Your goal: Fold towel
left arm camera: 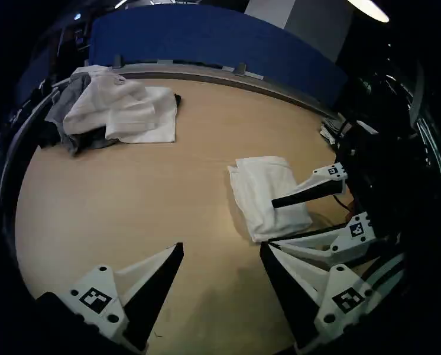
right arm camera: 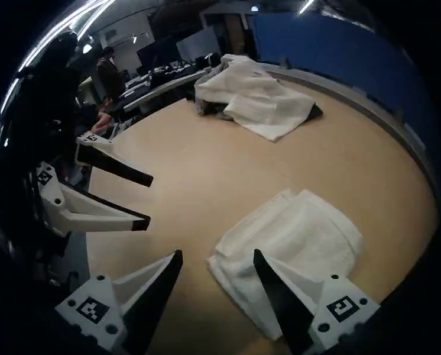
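Left hand-held gripper (left arm camera: 220,255) spread, empty; right hand-held gripper (right arm camera: 216,257) spread, finger hiding folded towel (right arm camera: 297,231) corner.

Left gripper view low over table (left arm camera: 132,195), facing blue partition (left arm camera: 220,41), right gripper view nearer folded towel (right arm camera: 297,231), shared by both

Bare tabletop (left arm camera: 161,189) open mid-table, cloth pile (left arm camera: 120,106) (far edge) and folded towel (left arm camera: 268,195) in the way
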